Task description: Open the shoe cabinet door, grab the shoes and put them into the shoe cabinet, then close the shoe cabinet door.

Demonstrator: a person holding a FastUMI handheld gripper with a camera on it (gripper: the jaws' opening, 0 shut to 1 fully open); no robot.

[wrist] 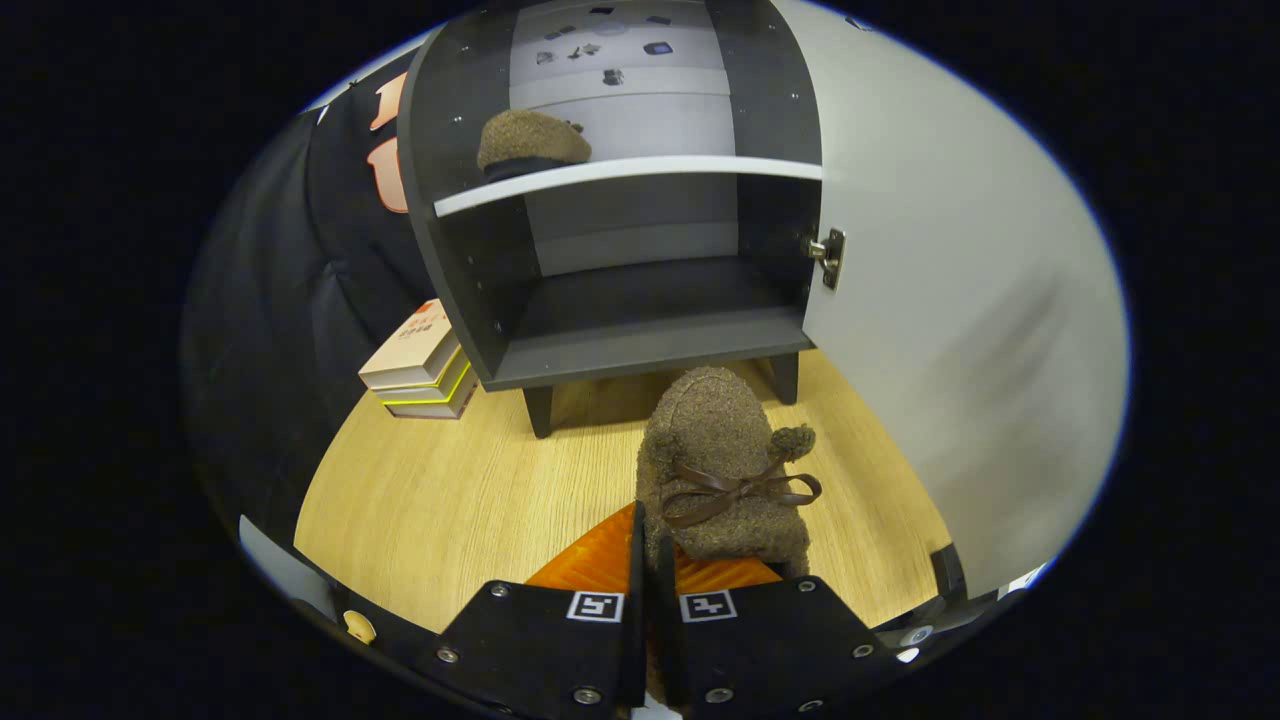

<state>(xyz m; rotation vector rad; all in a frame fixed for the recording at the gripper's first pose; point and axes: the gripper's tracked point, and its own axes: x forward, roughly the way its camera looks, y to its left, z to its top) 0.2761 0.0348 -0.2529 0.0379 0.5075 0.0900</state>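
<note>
Right, status: my gripper (pixel 646 570) has its orange fingers (pixel 600 565) nearly closed, pinching the heel end of a brown fuzzy shoe (pixel 722 470) with a ribbon bow (pixel 735 490). Both pads look to be pressing on it, though the contact itself is hidden behind the shoe's back. The shoe sticks out straight ahead of the fingers, long axis running away from me with the toe aimed at the shoe cabinet (pixel 615 250), just short of its bottom edge and above the wooden floor (pixel 450 490). The cabinet sits dead ahead and slightly up; its door (pixel 950 330) is swung fully open to the right on its hinge (pixel 830 257), so the entry is clear. Key relation for the next move: the toe already lines up with the opening, so I judge it's mostly a lift and push forward onto a shelf. Counts: two shoes total, one in my grip and one already on the upper shelf (pixel 630 172) at the left; two compartments, lower one empty; one door. Three stacked books (pixel 420 365) sit left of the cabinet, out of the path. The door is not yet closed.
</note>
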